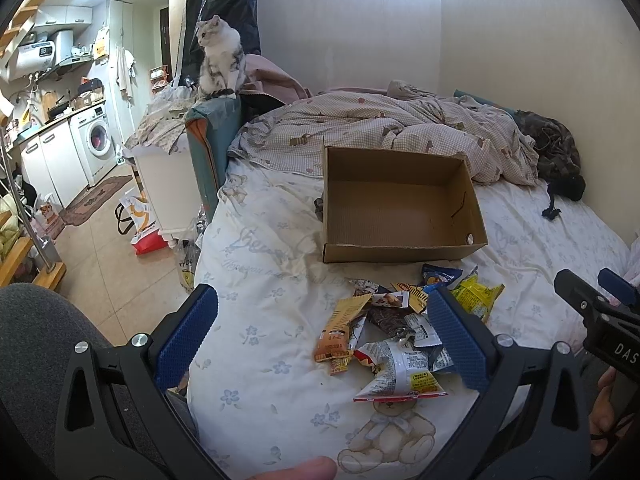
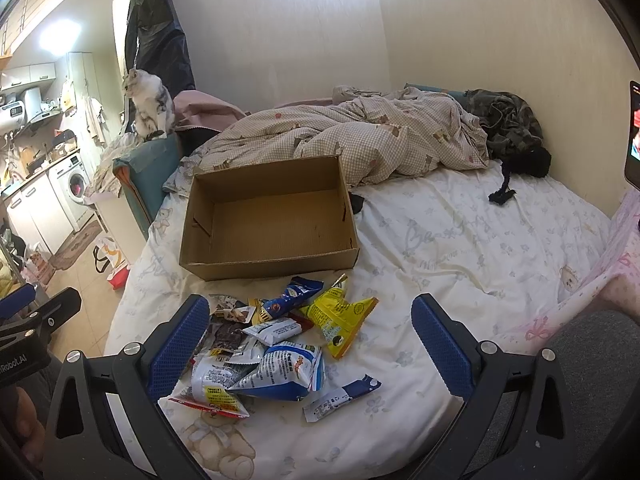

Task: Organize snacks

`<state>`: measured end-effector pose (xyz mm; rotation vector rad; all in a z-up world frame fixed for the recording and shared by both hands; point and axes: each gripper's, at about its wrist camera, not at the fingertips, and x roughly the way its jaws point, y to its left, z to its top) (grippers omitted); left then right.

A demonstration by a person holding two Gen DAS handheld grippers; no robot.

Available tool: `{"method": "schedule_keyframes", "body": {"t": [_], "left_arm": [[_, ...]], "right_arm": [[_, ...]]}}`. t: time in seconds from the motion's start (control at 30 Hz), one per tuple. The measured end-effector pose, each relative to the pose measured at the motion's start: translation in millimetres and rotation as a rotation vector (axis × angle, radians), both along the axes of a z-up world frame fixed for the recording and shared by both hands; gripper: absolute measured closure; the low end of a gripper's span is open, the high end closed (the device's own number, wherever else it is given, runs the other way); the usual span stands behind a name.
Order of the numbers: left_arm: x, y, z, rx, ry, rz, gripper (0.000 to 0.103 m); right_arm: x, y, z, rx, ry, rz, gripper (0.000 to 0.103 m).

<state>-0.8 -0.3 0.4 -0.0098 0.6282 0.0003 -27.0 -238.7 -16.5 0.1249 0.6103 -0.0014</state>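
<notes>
While a cat sits on a teal headboard past the bed's far left corner, the snacks lie in a loose heap on the bed, just in front of an empty cardboard box whose open top faces up. A rumpled checked duvet is bunched behind the box, touching its far edge, and a dark garment lies against the wall beyond it. A yellow packet and a blue packet sit nearest the box; a small blue-and-white packet lies apart at the near side of the heap. The left gripper hangs low over the bed with its jaws spread wide, its right finger above the heap and holding nothing. The right gripper is likewise wide open and empty, its left finger over the heap's edge, both pointing toward the box. Beyond the bed's left side are a tiled floor and a washing machine.
</notes>
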Motion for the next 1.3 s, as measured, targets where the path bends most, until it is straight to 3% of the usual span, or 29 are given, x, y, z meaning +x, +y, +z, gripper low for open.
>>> {"method": "schedule_keyframes", "body": {"t": [1.3], "left_arm": [[0.7, 0.4, 2.9, -0.003, 0.006, 0.002, 0.0]], "right_arm": [[0.1, 8.5, -0.5, -0.034, -0.002, 0.012, 0.0]]}}
